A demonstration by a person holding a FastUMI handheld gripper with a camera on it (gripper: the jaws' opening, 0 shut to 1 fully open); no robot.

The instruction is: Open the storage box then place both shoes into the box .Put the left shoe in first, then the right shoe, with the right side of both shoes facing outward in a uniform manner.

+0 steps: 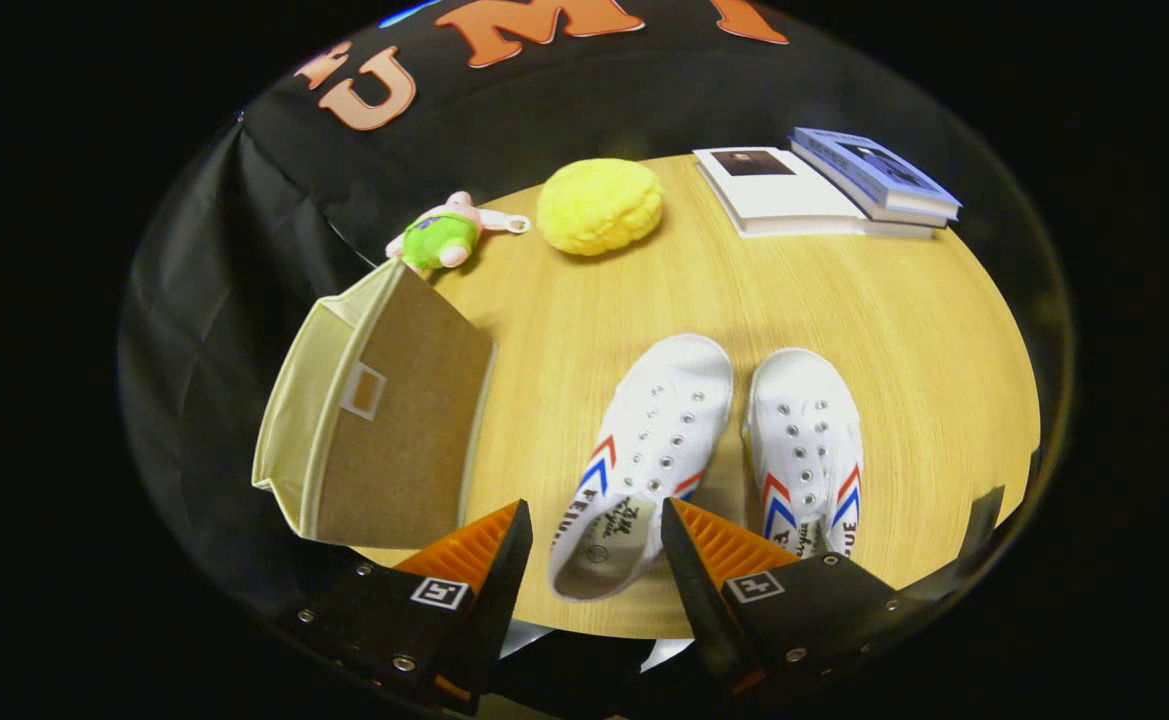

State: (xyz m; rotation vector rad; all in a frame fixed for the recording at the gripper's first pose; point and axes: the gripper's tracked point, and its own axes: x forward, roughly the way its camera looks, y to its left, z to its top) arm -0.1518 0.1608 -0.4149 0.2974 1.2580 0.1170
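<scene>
Between the spread fingers of the hand-held gripper (596, 530) lies the heel of the left shoe (644, 460), a white canvas sneaker with red and blue chevrons on its sides, toe pointing away. The gripper is released, its fingers standing either side of the heel without touching it. Just beside it, to the right, sits the right shoe (806, 445), a matching sneaker lying parallel, its heel hidden behind the right finger. Both rest on the round wooden table (704, 290). To the left of the shoes, at the table's edge, stands the storage box (384, 410), a beige fabric box with a brown lid that carries a small label window; the lid looks shut. Beyond the box lies a small plush toy (444, 235) in green and pink, and near it a yellow fluffy sponge (599, 207). Farther right, two books (824, 185) lie side by side, touching.
</scene>
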